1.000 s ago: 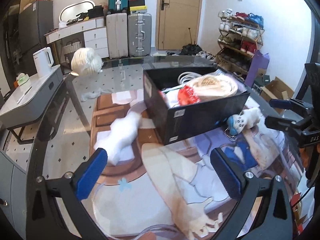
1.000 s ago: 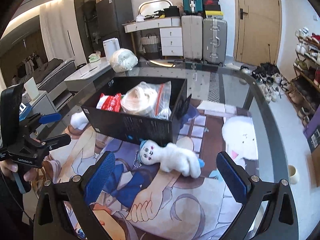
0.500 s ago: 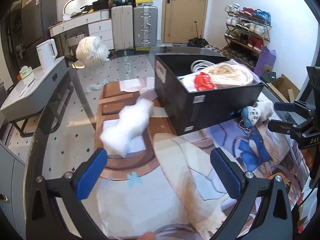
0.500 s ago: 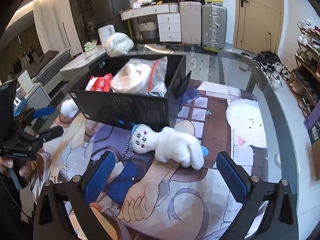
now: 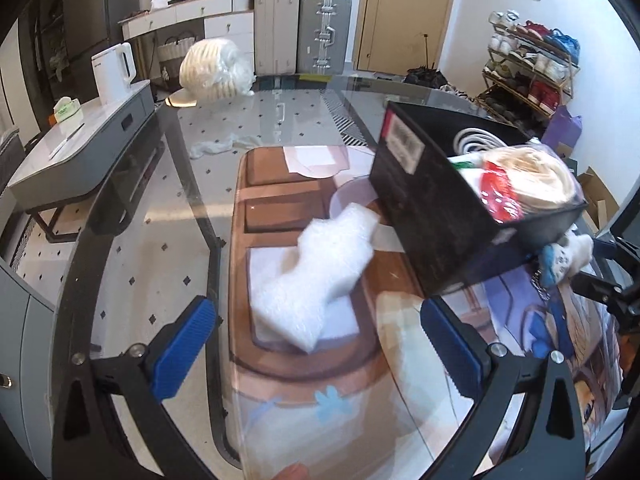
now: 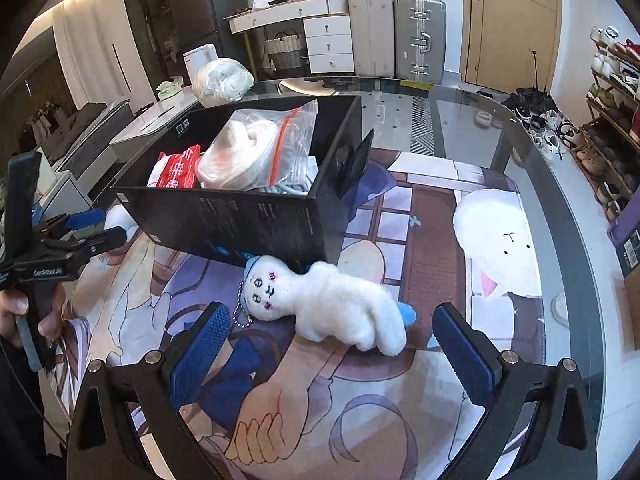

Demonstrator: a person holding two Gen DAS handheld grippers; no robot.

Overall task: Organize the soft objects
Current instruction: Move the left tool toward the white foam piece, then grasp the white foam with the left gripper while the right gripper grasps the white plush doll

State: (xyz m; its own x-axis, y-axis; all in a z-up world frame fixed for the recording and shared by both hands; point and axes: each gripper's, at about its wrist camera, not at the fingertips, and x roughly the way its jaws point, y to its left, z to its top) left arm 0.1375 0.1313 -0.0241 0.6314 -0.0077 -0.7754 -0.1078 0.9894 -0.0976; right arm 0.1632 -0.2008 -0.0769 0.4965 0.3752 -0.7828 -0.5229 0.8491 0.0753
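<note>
A black box (image 5: 440, 216) (image 6: 248, 216) on the printed mat holds a bag of cream yarn (image 6: 256, 148) and a red packet (image 6: 176, 168). A white foam piece (image 5: 316, 276) lies left of the box, just ahead of my open left gripper (image 5: 316, 356). A white plush doll with a blue cap (image 6: 324, 304) lies in front of the box, between the open fingers of my right gripper (image 6: 332, 356). The doll also shows in the left wrist view (image 5: 564, 256), partly hidden by the box.
The glass table (image 5: 168, 208) carries a printed mat (image 6: 400, 400) with a white cat figure (image 6: 496, 240). A bagged bundle (image 5: 216, 68) sits at the far end. A grey side cabinet (image 5: 80, 152) stands left. Suitcases and a shoe rack line the room.
My left gripper has swung left and closer, bringing the foam piece between its fingers. My right gripper has moved down and forward over the plush doll.
</note>
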